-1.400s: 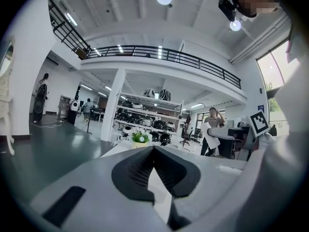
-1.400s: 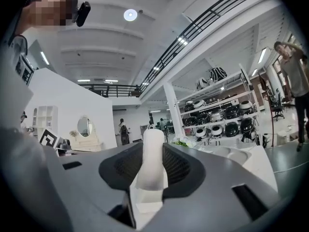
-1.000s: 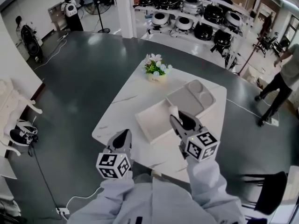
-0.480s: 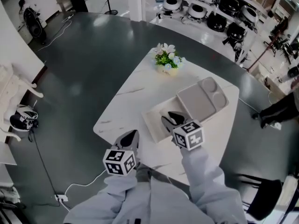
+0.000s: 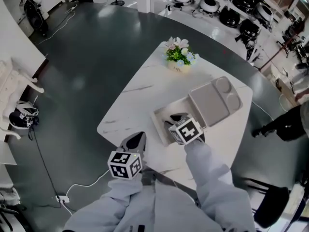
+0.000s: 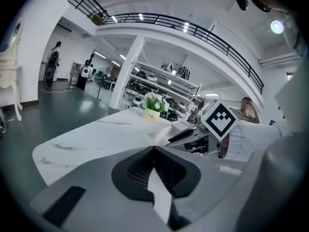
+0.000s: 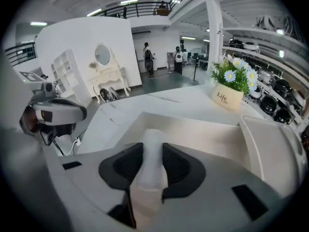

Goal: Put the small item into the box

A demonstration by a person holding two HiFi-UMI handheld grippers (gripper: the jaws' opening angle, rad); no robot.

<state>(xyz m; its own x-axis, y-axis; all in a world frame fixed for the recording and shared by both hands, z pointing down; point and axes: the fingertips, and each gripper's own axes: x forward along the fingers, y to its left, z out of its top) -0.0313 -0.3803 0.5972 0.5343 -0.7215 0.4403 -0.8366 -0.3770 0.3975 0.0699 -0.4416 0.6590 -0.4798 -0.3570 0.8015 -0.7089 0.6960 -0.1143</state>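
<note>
The open white box lies mid-table with its lid folded out to the right. My right gripper hangs over the box's inside, shut on the small white item, a pale rounded piece that stands up between the dark pads. In the right gripper view the box's far wall sits just beyond the jaws. My left gripper hovers at the table's near edge, left of the box, its jaws shut with nothing in them. The left gripper view shows the right gripper off to the right.
A pot of flowers stands at the far end of the white marble table. A cable runs over the dark floor at the left. Shelves of cookers line the back. A person walks at the right edge.
My right gripper has carried the white item forward and down, from above the box's near rim to over its inside. The left gripper has barely shifted.
</note>
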